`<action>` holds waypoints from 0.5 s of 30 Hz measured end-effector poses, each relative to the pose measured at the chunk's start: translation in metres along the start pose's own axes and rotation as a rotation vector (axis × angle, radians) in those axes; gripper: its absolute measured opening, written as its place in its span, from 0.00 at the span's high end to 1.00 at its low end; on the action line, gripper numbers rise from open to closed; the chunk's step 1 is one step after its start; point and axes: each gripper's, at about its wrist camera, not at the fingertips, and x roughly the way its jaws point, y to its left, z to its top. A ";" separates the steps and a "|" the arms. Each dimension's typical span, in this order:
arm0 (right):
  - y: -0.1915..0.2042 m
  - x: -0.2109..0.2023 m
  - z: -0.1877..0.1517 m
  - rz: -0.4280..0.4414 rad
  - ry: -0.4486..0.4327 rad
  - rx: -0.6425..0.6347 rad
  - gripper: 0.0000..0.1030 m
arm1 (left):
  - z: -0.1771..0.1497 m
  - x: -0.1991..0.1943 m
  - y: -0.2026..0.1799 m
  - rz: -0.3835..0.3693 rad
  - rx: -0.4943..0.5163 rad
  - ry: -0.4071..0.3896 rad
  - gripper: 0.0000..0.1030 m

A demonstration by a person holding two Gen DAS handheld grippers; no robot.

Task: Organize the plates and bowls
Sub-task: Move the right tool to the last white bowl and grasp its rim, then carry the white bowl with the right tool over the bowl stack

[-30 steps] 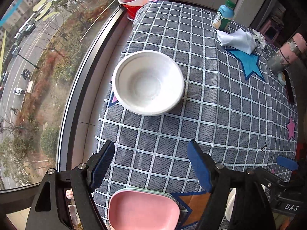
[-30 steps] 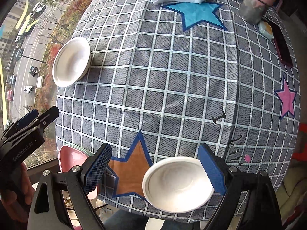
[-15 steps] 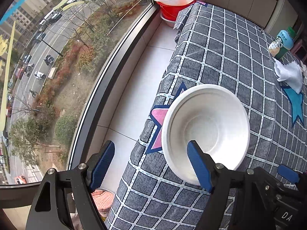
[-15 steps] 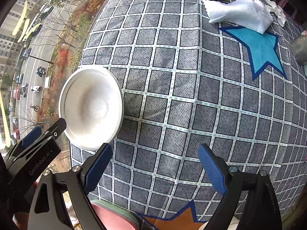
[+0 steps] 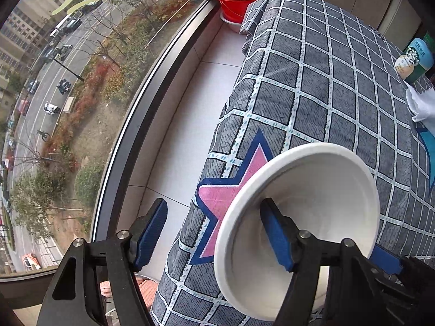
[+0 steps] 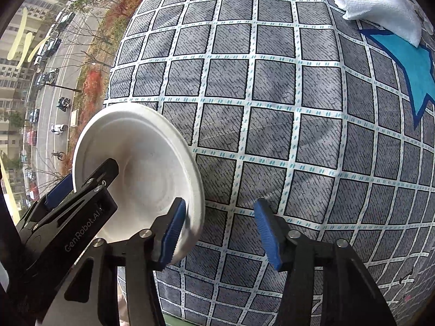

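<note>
- The white bowl [image 5: 312, 195] sits at the table's left edge, by the window, its mouth facing up and its rim round with no long side; in the left wrist view it looks tipped toward the camera, though the fisheye lens may account for that.
- The left gripper [image 5: 214, 233] has its jaws spread wide, straddling the bowl's near rim: the right finger [image 5: 274, 233] is inside the bowl, the left finger [image 5: 149, 233] hangs outside, past the table edge, apart from the wall.
- Whether the inner finger touches the bowl's wall cannot be told.
- The right gripper [image 6: 218, 232] is likewise spread and holds nothing; its left finger [image 6: 174, 231] lies just at the bowl's [image 6: 141, 168] right rim, its right finger over the bare cloth.
- A pink star [image 5: 231, 190] printed on the grey checked tablecloth [image 6: 272, 108] lies partly under the bowl.
- Farther along the table lie a white cloth [image 6: 380, 13] on a blue star [image 6: 407, 62], and a bottle [image 5: 414, 61].
- A red bucket [image 5: 239, 0] stands beyond the table's far corner, on the sill.
</note>
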 end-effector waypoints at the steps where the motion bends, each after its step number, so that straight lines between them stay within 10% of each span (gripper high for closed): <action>1: 0.001 0.001 0.000 0.009 -0.005 0.006 0.53 | -0.001 0.001 0.000 -0.030 0.000 0.013 0.54; 6: 0.008 0.003 0.001 0.052 0.015 -0.020 0.79 | -0.005 -0.004 -0.027 -0.052 0.066 0.024 0.70; 15: -0.044 -0.012 -0.033 -0.021 0.061 -0.014 0.80 | -0.049 -0.021 -0.108 -0.136 0.224 0.086 0.76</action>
